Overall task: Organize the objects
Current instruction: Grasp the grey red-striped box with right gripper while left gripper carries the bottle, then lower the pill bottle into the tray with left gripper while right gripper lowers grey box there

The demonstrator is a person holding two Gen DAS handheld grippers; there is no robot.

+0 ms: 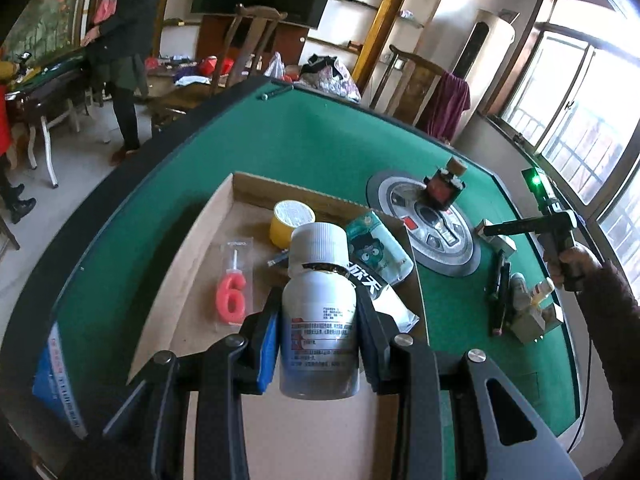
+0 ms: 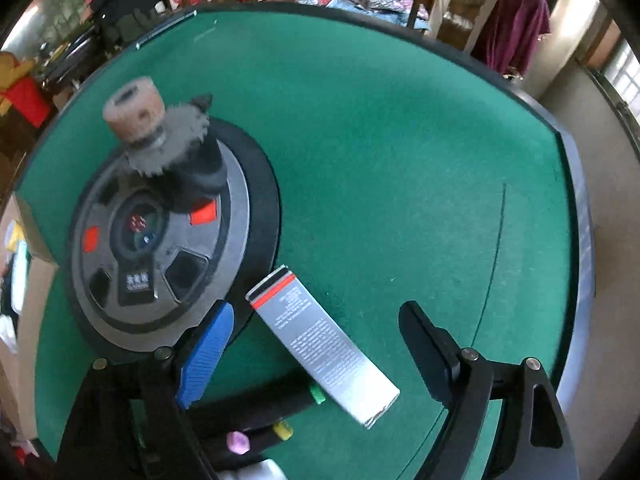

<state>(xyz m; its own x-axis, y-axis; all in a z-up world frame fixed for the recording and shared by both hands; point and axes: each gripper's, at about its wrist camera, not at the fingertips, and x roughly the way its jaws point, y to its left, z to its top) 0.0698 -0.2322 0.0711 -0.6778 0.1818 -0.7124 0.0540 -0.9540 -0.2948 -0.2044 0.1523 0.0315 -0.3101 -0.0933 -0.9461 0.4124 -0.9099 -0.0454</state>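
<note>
Inside, one left tool (image 1: 318, 344) clamps one white bottle (image 1: 318, 320) over one cardboard box (image 1: 192, 280).

Candle (image 1: 231, 295) in box (image 1: 192, 252), left of bottle (image 1: 318, 312)

We cannot read the fine print on the white bottle (image 1: 318, 312), whose sides the left fingers (image 1: 267, 346) cover. The motor part (image 2: 160, 136) is motion-blurred. The markers (image 2: 256, 420) pass behind the right fingers (image 2: 206, 356); the cardboard box (image 2: 34, 236) is cut by the frame edge.
</note>
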